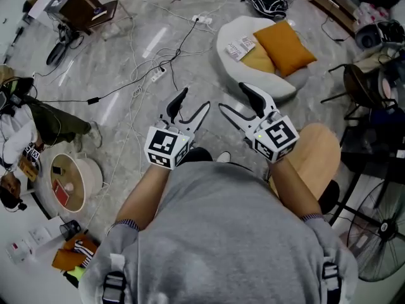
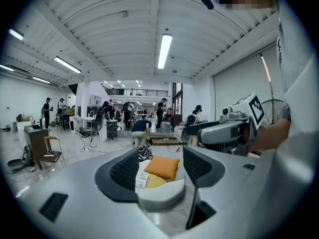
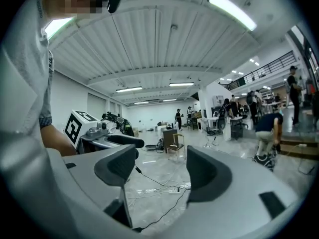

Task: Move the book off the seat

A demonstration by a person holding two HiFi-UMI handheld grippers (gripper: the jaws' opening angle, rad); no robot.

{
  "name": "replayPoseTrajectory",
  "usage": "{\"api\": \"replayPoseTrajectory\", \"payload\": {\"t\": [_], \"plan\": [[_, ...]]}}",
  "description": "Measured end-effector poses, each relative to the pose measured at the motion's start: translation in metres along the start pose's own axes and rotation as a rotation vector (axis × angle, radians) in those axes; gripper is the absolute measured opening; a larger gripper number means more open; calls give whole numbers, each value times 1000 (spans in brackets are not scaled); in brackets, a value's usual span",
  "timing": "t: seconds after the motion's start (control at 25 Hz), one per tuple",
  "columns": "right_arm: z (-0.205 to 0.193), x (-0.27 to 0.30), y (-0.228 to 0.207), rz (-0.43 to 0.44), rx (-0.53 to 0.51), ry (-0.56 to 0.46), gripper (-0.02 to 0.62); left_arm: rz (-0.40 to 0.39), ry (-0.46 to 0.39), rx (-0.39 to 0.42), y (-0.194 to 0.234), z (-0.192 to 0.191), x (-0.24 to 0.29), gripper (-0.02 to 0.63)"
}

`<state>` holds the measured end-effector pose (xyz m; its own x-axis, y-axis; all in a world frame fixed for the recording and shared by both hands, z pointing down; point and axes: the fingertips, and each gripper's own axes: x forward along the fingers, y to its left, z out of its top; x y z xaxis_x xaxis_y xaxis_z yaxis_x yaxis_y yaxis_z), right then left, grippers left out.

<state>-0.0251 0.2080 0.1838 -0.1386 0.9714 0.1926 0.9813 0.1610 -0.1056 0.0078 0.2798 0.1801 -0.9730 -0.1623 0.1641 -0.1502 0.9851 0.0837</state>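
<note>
The grey marble floor fills the head view, with cables strewn toward eleven o'clock. At one o'clock stands the white round seat, bearing an orange cushion and a yellow cushion. Near centre, apart from the seat, the left gripper and right gripper both hang released, jaws spread on nothing. The book lies on the seat, at nine o'clock of the cushions.

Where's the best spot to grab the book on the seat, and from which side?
Probably its outer edge, approached from the left as the head view shows it. The book lies flat near the rim of the seat, and the yellow cushion crowds its other side.
</note>
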Motion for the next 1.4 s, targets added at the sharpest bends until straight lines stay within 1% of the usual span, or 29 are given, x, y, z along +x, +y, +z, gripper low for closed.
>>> {"api": "replayPoseTrajectory", "payload": {"t": [0.08, 0.2, 0.36, 0.6, 0.8, 0.96, 1.12, 1.4], "plan": [[-7, 3, -7, -20, 33, 38, 339, -2, 35, -11, 2, -7, 8, 299], [-16, 11, -19, -49, 62, 67, 339, -1, 65, -30, 10, -16, 20, 296], [-28, 24, -42, -88, 98, 94, 341, -2, 86, -35, 30, -23, 42, 296], [-37, 53, -85, -157, 137, 133, 342, -44, 107, -50, 68, -24, 79, 296], [-33, 83, -116, -203, 162, 155, 341, -116, 135, -47, 97, -18, 116, 296], [-26, 117, -144, -260, 174, 161, 342, -178, 149, -49, 136, -12, 148, 295], [-24, 149, -165, -316, 198, 172, 342, -223, 161, -47, 175, -9, 171, 293], [-33, 181, -195, -411, 259, 181, 341, -306, 221, -31, 219, -23, 201, 291]]}}
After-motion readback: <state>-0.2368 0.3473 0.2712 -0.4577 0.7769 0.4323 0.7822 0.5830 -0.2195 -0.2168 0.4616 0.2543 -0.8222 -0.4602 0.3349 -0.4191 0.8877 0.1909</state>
